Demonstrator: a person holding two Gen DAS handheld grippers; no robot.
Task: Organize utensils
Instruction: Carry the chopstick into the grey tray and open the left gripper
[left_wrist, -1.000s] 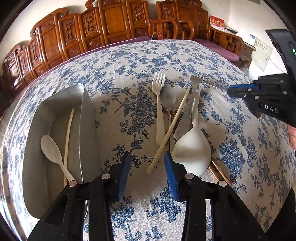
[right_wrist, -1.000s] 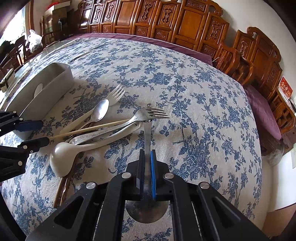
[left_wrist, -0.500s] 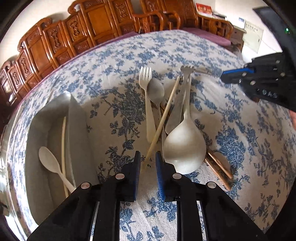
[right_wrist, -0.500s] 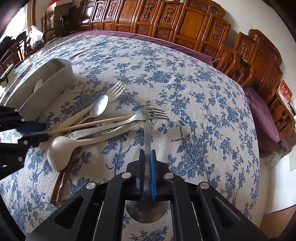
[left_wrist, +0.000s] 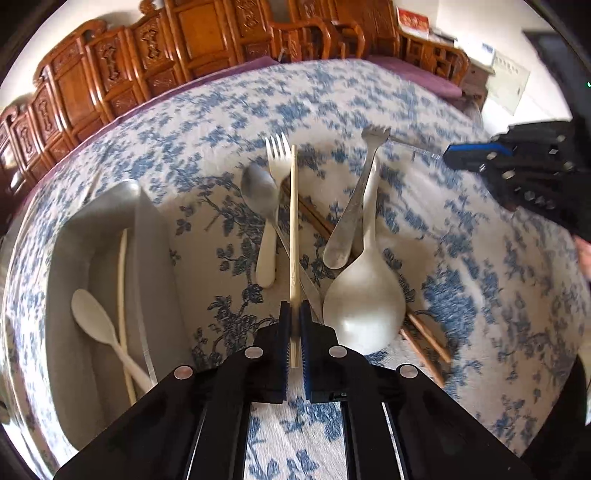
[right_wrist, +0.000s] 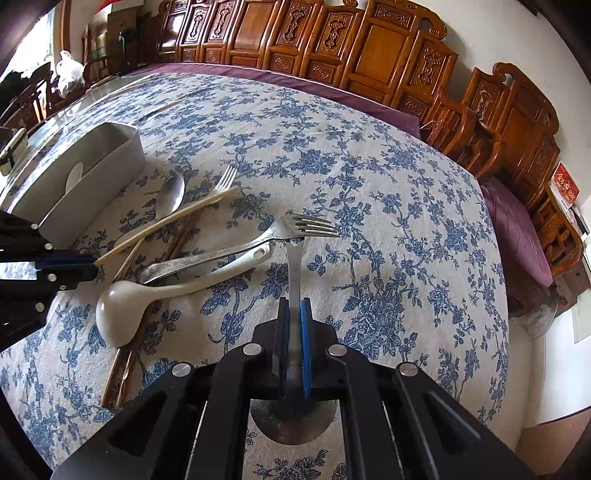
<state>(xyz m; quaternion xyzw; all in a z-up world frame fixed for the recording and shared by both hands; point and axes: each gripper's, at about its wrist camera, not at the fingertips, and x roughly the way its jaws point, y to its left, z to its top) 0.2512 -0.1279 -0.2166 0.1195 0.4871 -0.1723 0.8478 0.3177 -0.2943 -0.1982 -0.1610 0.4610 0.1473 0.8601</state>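
Observation:
My left gripper (left_wrist: 294, 314) is shut on a pale chopstick (left_wrist: 294, 221), lifted over the pile; it also shows in the right wrist view (right_wrist: 170, 221). My right gripper (right_wrist: 294, 314) is shut on a metal spoon (right_wrist: 294, 273), whose bowl sits under the gripper body. On the cloth lie a white fork (left_wrist: 271, 206), a metal spoon (left_wrist: 258, 192), a metal fork (left_wrist: 354, 206), a white ladle (left_wrist: 364, 295) and brown chopsticks (left_wrist: 424, 332). The grey tray (left_wrist: 155, 258) at the left holds a white spoon (left_wrist: 96, 325) and a pale chopstick (left_wrist: 122, 288).
The table wears a blue-flowered cloth (right_wrist: 369, 184). Carved wooden chairs (right_wrist: 369, 55) ring its far side. The right gripper's body (left_wrist: 524, 166) shows at the right of the left wrist view, and the left gripper's body (right_wrist: 44, 266) at the left of the right wrist view.
My left gripper closed on the pale chopstick and lifted it, swinging it straight ahead. My right gripper kept hold of the metal spoon and barely moved.

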